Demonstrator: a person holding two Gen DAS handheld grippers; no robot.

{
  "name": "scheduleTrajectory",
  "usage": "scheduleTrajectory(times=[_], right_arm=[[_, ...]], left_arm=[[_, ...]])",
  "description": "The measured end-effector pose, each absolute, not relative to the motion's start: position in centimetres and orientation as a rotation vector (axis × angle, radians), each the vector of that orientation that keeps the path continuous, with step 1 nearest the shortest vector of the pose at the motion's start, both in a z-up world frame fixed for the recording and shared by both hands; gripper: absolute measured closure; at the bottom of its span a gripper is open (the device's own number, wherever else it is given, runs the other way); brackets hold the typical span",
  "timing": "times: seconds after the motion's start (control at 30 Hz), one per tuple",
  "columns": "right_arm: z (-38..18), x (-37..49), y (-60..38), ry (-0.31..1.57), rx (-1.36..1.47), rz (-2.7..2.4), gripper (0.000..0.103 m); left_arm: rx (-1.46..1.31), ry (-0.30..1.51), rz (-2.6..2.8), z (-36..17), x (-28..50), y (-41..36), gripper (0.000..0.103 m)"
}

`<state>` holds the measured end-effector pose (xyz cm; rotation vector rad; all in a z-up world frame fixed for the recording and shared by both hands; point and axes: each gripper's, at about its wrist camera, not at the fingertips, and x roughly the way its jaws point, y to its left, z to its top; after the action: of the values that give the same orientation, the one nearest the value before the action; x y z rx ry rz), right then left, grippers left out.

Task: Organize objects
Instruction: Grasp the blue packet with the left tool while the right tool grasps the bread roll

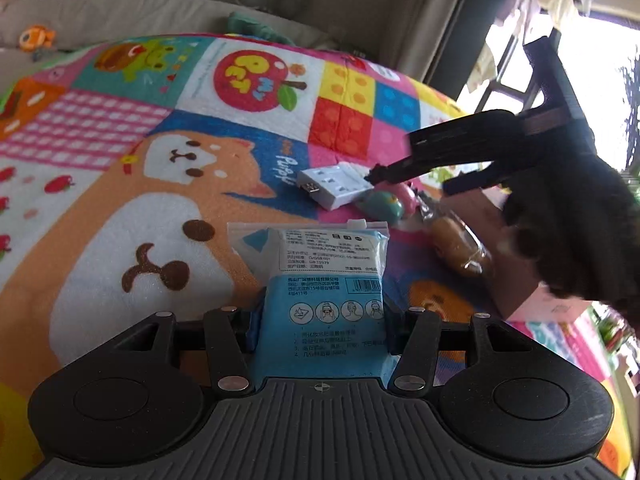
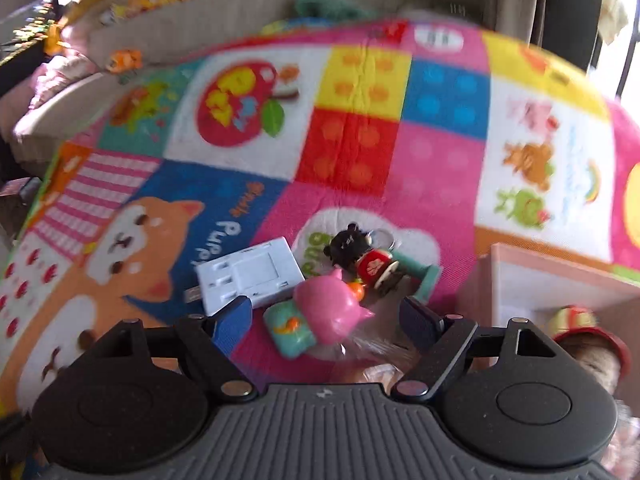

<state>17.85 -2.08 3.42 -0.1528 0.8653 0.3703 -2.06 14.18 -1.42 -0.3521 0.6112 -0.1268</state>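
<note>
1. The left gripper (image 1: 320, 332) has its jaws clamped on the blue wipes packet (image 1: 320, 280), which sticks out ahead of them; the slick wrapper could slide free.
2. The right gripper (image 2: 326, 320) has its jaws spread, the pink pig toy (image 2: 328, 312) between them, the white charger (image 2: 250, 274) just left; closing may snag it.

- The left black two-finger gripper (image 1: 320, 320) is clamped on the lower part of a blue plastic packet (image 1: 332, 300), which stands upright between its fingers.
- The right black two-finger gripper (image 2: 326, 316) has its blue-padded fingers (image 2: 234, 320) spread wide apart, holding nothing.
- A black-gloved hand (image 1: 576, 232) holds the right gripper, angled downward.
</note>
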Motion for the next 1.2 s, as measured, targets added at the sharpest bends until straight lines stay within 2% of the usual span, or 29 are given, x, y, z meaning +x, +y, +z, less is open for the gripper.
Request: scheduleTrajectory(times=[0.07,0.1,0.13,0.33,0.4,0.63,0.77,0.83,0.97,1.1,1.2], right_arm=[[2.5,18.9,-1.3,0.883,-0.161,0.339,0.022],[2.0,19.3,-0.9,0.899,-0.168,0.329,0.027],[1.6,19.5,-0.6,0.921,-0.172,0.332,0.037],[2.3,15.0,0.0,0.903,-0.252,0.452,0.045],[2.7,11.9,-0.7,0.914,-0.259,0.537,0.058],[3.2,2.6,-4.7,0.945,-0.242,0.678,0.060],[6.3,0.4,-10.0,0.815,-0.197,0.608,0.054],[8.1,0.6,-13.9,0.721,-0.157,0.469,0.046],[8.4,3.9,-22.2,0.642,-0.098,0.107,0.045],[5.5,7.9,-28.6,0.740,0.100,-0.030,0.046],[3.8,9.2,-29.4,0.788,0.214,-0.002,0.048]], left_arm=[[-0.373,0.605,-0.130,-1.5,-2.1,14.4,0.045],[-0.381,0.603,-0.131,-1.6,-2.1,14.5,0.045],[-0.388,0.602,-0.133,-1.6,-2.1,14.6,0.045],[-0.436,0.596,-0.148,-1.7,-2.1,15.3,0.045],[-0.443,0.595,-0.149,-1.7,-2.1,15.4,0.045],[-0.426,0.600,-0.145,-1.7,-2.1,15.2,0.045],[-0.412,0.604,-0.136,-1.6,-2.3,14.9,0.045],[-0.394,0.607,-0.125,-1.5,-2.3,14.5,0.045],[-0.373,0.613,-0.128,-1.4,-2.5,13.1,0.045],[-0.341,0.621,-0.148,-1.3,-3.1,11.7,0.046],[-0.339,0.625,-0.170,-1.4,-3.5,11.7,0.046]])
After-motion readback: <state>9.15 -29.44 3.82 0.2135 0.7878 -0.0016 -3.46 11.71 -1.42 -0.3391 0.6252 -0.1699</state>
